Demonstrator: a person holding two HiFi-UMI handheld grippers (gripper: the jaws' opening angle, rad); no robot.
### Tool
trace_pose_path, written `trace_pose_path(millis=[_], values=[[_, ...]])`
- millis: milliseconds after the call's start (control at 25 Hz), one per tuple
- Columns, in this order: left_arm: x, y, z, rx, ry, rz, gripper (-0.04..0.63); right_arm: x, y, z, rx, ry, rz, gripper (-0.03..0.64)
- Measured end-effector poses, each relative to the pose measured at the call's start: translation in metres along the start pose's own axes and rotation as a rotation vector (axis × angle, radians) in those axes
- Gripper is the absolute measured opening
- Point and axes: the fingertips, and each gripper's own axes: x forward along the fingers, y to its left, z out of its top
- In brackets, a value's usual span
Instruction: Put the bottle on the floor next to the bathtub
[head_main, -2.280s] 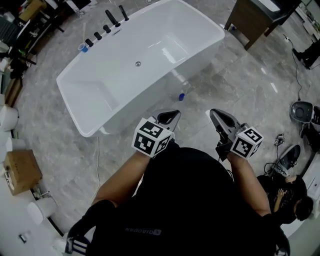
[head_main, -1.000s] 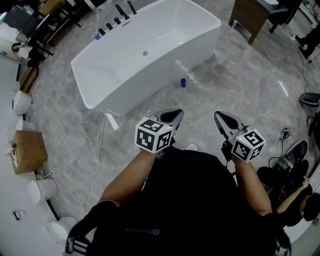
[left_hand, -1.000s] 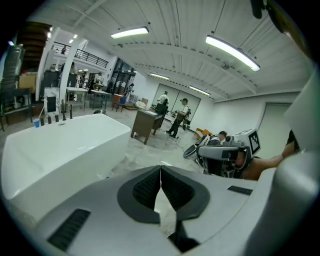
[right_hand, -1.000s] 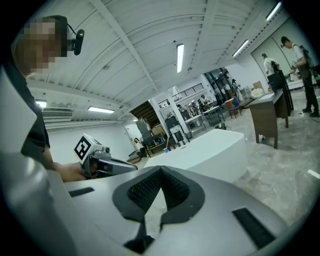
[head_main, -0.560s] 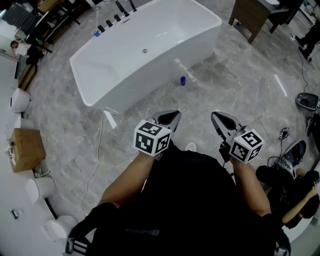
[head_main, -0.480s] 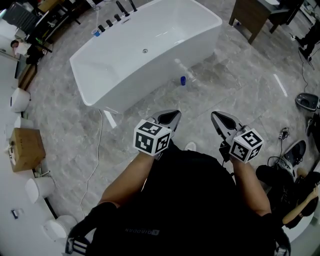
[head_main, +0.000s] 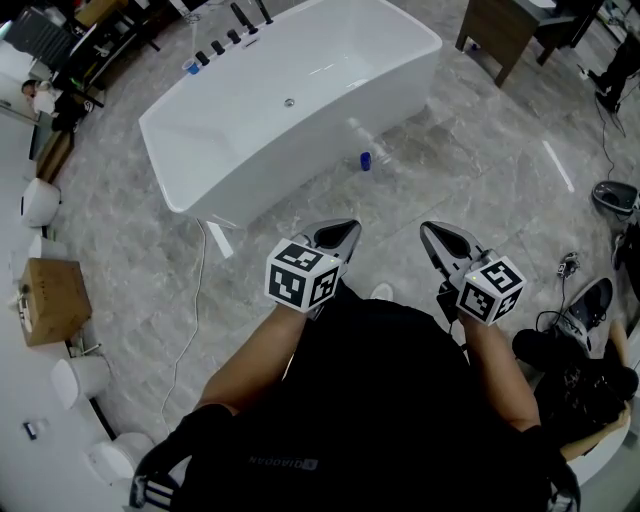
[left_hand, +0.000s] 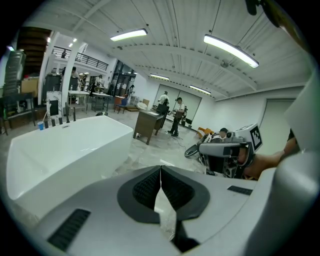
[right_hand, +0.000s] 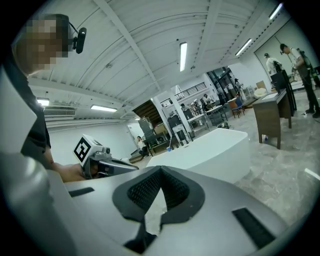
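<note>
A clear bottle with a blue cap (head_main: 365, 158) lies on the grey stone floor, close against the long side of the white bathtub (head_main: 300, 165). Both grippers hang well short of it, in front of the person's body. In the head view my left gripper (head_main: 350, 229) and my right gripper (head_main: 428, 231) stand side by side, jaws together and empty. The left gripper view shows my left gripper (left_hand: 160, 167) shut on nothing, with the tub (left_hand: 65, 145) ahead on the left. In the right gripper view my right gripper (right_hand: 160, 170) is likewise shut and empty.
A dark wooden cabinet (head_main: 505, 35) stands beyond the tub's far end. Black taps (head_main: 240, 17) and a blue cup (head_main: 190, 67) sit at the tub's far rim. A cable (head_main: 195, 290) runs over the floor at the left, near a cardboard box (head_main: 50, 300). A person (head_main: 590, 385) crouches at the lower right.
Since the earliest frame the tub and bottle have shifted up and away in the head view. Over the last second both grippers stay shut and in place.
</note>
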Motion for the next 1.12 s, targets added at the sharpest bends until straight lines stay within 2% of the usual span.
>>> trace_pose_path(millis=[1120], values=[[-0.0083, -0.0087, 0.0, 0.009, -0.006, 0.019, 0.017, -0.009, 0.0001, -0.0013, -0.001, -0.011, -0.005, 0.035]])
